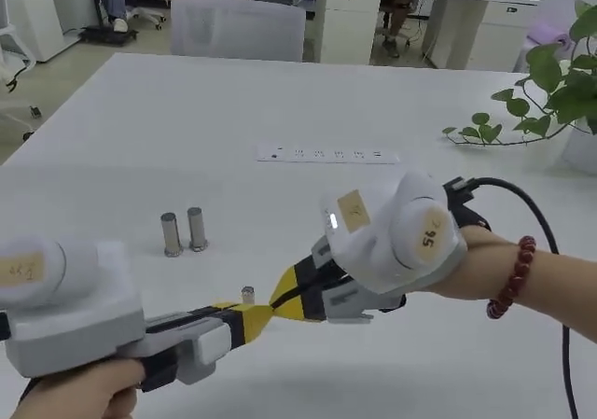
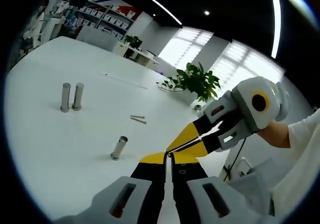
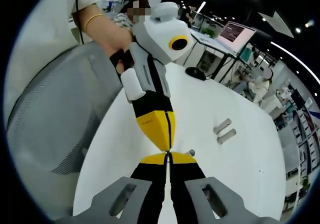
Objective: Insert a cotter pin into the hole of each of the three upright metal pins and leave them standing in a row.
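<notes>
handling: we judge the cotter pins [image 2: 137, 118] light, thin and slippery, best pinched at the head | where: they lie on the table [image 1: 280, 92] beyond a lone metal pin [image 2: 119, 147]; two metal pins [image 1: 171, 234] stand side by side | left gripper [image 2: 168, 156], right gripper [image 3: 170, 156]: jaws closed, tips meeting; we cannot tell what they pinch

metal pins, three: first pin [image 2: 65, 97], second pin [image 2: 77, 96], third pin [image 2: 119, 147]. cotter pins on the table, two: one cotter pin [image 2: 136, 116], other cotter pin [image 2: 141, 120]. grippers, two: left gripper [image 2: 168, 156], right gripper [image 3: 169, 156]. power strip [image 1: 328, 155], one. potted plant [image 1: 550, 92], one.
</notes>
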A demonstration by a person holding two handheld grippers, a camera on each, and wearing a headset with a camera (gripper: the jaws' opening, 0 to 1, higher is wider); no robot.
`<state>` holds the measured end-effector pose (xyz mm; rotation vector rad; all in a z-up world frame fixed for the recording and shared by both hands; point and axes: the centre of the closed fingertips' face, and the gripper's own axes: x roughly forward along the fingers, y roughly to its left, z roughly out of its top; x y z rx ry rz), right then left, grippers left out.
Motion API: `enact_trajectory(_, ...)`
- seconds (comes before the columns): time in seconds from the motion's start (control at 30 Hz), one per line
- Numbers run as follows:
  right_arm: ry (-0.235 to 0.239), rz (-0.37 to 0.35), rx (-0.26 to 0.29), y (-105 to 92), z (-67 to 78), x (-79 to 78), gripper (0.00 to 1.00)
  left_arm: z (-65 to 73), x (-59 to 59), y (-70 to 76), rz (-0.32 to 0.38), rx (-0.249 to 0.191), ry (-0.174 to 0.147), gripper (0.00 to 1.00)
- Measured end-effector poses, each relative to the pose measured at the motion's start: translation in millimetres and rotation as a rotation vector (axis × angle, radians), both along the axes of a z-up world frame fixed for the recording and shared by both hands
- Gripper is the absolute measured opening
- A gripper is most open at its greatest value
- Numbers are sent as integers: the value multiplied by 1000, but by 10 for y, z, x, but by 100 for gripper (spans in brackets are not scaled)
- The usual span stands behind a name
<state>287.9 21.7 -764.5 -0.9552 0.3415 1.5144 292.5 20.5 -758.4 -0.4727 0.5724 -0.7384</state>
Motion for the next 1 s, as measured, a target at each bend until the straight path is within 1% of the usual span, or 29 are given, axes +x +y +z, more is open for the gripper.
enact_trajectory(0.17,-19,5,-7,9,-5,-6,2,-10,3,9,13,-15,17,1)
enact_trajectory(0.27,-26,5,-10,12,-11,-5,2,-18,2,14,17,-15,25,1)
enact_trajectory(0.33,-30,6,-12,13,-16,-1,2,-20,0,14,16,-7,22,1)
enact_trajectory(0.37,-32,8,-14,14,-18,-4,2,-26,-5,16,-1,18,0,1)
enact_trajectory(0.4,-32,7,-14,16,-19,-8,2,-29,-6,17,-9,31,-10,0)
enact_trajectory(0.43,-36,8,-16,20,-29,-11,2,-36,-12,15,-16,52,-16,0)
enact_trajectory(0.53,-41,12,-20,23,-44,-9,2,-45,-13,10,-25,84,-36,0)
enact_trajectory(0.67,-35,3,-13,26,-33,-8,3,-43,2,35,-28,88,-53,0)
enact_trajectory(0.83,-28,-15,15,32,-6,-1,4,-18,12,52,-34,98,-80,0)
enact_trajectory(1.0,-13,-42,40,19,25,25,6,-10,18,54,-43,111,-96,0)
